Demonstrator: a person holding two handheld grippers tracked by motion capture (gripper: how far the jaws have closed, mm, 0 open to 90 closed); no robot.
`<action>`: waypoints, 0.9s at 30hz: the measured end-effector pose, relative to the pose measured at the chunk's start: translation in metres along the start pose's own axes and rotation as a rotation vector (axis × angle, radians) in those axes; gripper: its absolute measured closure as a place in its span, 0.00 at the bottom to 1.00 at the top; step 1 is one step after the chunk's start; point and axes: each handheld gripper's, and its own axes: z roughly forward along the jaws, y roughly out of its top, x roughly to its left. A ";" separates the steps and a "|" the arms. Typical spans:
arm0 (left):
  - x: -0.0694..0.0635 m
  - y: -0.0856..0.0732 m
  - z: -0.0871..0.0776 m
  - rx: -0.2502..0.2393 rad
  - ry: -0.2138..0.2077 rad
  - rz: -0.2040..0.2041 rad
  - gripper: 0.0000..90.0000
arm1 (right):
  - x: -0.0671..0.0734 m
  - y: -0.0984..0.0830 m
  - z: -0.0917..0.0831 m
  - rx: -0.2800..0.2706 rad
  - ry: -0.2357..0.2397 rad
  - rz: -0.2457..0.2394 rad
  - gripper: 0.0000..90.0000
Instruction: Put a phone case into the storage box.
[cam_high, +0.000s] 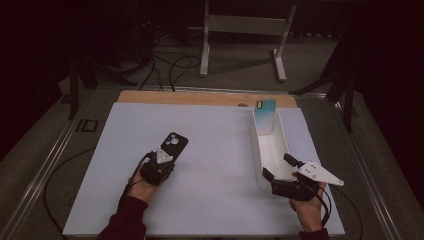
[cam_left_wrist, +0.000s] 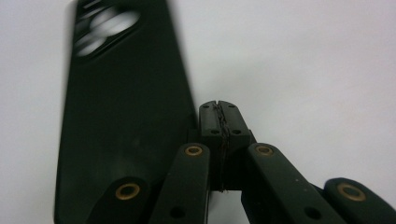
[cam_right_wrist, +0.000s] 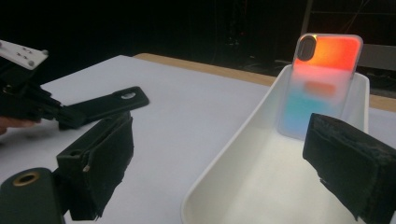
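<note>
A black phone case lies back up on the white board, left of centre. My left gripper is at its near end. In the left gripper view the case is just left of my left gripper, whose pads press flat together with nothing visible between them. A white tray stands on the right. A coloured phone case, orange fading to teal, leans upright against its far end. My right gripper is open at the tray's near end, one pad outside the tray wall, the other over the inside.
The white board lies on a wooden table whose edge runs along the back. A metal stand and cables are on the floor beyond. The person's hands come in at the bottom.
</note>
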 end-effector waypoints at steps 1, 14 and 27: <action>0.005 -0.003 -0.001 0.001 0.010 -0.022 1.00 | 0.000 0.000 0.000 0.002 -0.001 -0.001 0.09; 0.011 -0.003 -0.040 -0.289 -0.079 -0.033 0.71 | -0.002 0.000 0.001 0.001 0.012 0.002 0.09; 0.033 -0.044 -0.106 -0.483 0.066 -0.078 0.02 | 0.000 -0.003 -0.001 -0.035 0.010 -0.033 0.09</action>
